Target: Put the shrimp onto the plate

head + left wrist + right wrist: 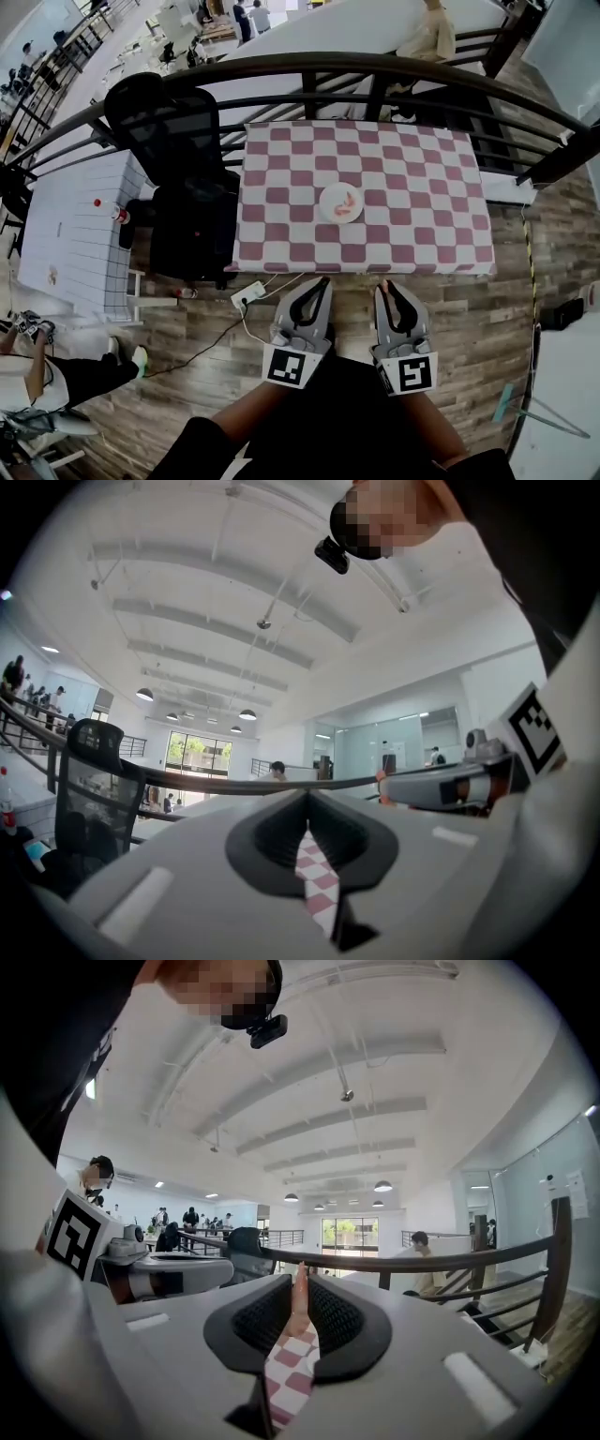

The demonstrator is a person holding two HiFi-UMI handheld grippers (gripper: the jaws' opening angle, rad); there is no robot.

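Hanging back off the near edge of the pink-and-white checked worktop (422,187), both grippers sit close to the body. On the left gripper (325,279) the jaws are together with nothing between them. On the right gripper (383,286) they're pinched on a thin pink-orange shrimp (299,1290), its end poking past the tips. The round white plate (323,208) waits mid-worktop, well apart, with orange shrimp-like pieces (346,200) already on it. That held shrimp looks light, soft and probably slick. A gentle mid-body pinch seems safest, or it could squirt out.
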